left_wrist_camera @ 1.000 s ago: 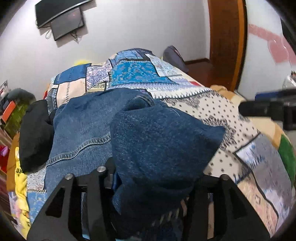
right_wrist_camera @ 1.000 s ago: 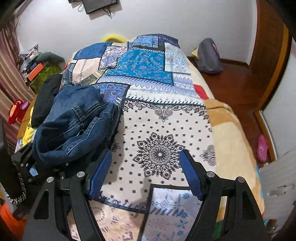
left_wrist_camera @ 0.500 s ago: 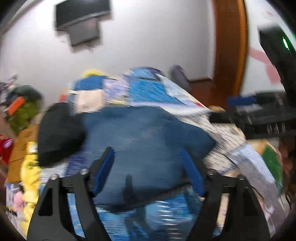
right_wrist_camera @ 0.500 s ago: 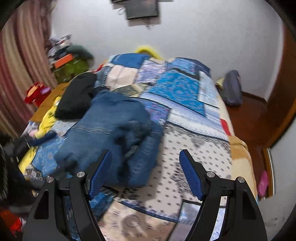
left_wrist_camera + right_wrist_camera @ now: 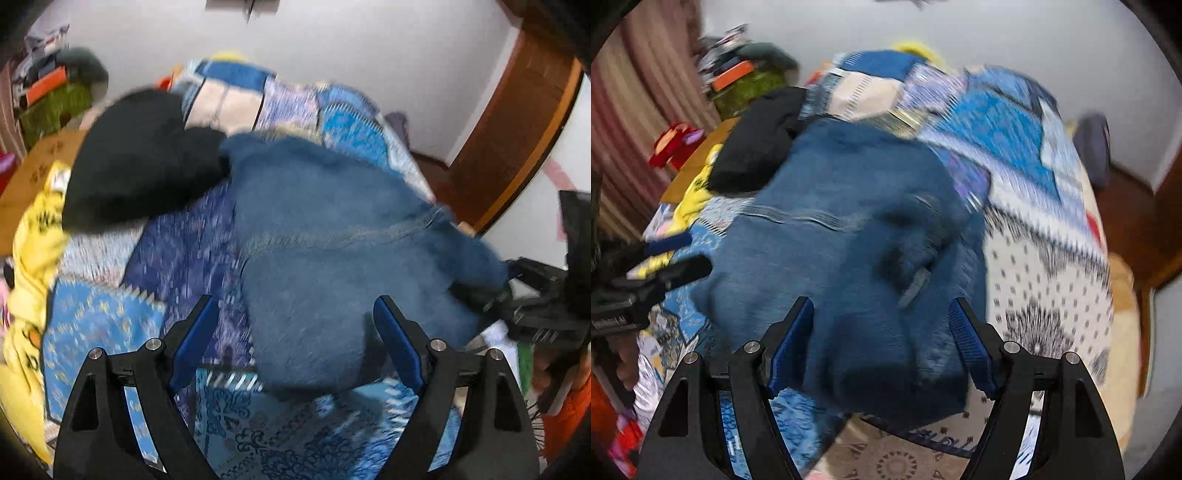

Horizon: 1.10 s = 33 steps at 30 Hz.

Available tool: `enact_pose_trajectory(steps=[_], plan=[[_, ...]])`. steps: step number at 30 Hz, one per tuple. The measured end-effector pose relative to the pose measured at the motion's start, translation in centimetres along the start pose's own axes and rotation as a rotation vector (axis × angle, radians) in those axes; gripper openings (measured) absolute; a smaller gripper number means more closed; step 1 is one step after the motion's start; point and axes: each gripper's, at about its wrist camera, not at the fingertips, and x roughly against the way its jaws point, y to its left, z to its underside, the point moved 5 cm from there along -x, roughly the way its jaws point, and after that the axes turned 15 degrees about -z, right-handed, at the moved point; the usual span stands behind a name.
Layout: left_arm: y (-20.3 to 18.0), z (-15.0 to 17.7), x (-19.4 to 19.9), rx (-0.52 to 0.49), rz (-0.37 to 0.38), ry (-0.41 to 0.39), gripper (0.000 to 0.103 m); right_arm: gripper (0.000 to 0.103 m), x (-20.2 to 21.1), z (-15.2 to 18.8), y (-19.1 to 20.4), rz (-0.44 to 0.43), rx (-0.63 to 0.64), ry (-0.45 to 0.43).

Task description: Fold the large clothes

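Note:
A blue denim jacket (image 5: 332,243) lies bunched on the patchwork bedspread (image 5: 110,325); it also shows in the right wrist view (image 5: 842,258). My left gripper (image 5: 299,328) is open and empty, its jaws wide apart over the jacket's near left edge. My right gripper (image 5: 882,343) is open, its jaws straddling the jacket's near end without holding it. The right gripper's body shows at the right edge of the left wrist view (image 5: 543,302). Both views are motion-blurred.
A black garment (image 5: 140,158) lies at the far left of the bed, beside yellow cloth (image 5: 33,236). A cluttered shelf (image 5: 746,81) and striped curtain (image 5: 628,122) stand left. A wooden door (image 5: 517,122) and wooden floor (image 5: 1126,206) are right.
My left gripper let go of the denim fold and opened, then drew back leftward. My right gripper moved left over the jacket. The jacket now lies flatter on the bed.

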Motion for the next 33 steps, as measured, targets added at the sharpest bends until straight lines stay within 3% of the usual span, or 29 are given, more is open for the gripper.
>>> enact_pose_trajectory(steps=[5,8,12,18,23,26,30,32,33], plan=[[0.2,2.7,-2.1,-0.017,0.072,0.017,0.096,0.084,-0.4,2.4,-3.1,-0.090,-0.081,-0.010],[0.3,3.2,-2.5,-0.008,0.085,0.030,0.096,0.093,-1.1,3.5,-3.6,-0.101,-0.108,-0.026],[-0.1,3.0,-2.0,-0.034,0.055,0.013,0.096,0.094,-0.7,3.2,-3.2,-0.098,-0.157,-0.010],[0.4,1.1,-0.2,-0.070,-0.038,-0.061,0.095,0.094,0.8,1.1,-1.1,0.006,-0.070,0.000],[2.3,-1.4,0.0,-0.002,-0.031,-0.083,0.095,0.096,1.3,-1.5,0.1,-0.048,-0.034,-0.055],[2.7,-2.7,-1.3,0.023,0.026,-0.030,0.095,0.096,0.2,-2.7,-0.3,-0.064,-0.050,-0.073],[2.4,-2.9,-4.4,0.065,0.148,0.106,0.095,0.096,-2.1,-2.5,-3.4,-0.082,-0.171,-0.017],[2.4,-2.5,-5.8,0.096,0.202,0.170,0.095,0.096,-2.9,-1.9,-5.5,-0.142,-0.256,0.007],[2.4,-2.5,-6.5,0.118,0.241,0.197,0.095,0.096,-3.6,-1.4,-6.5,-0.229,-0.312,0.028]])
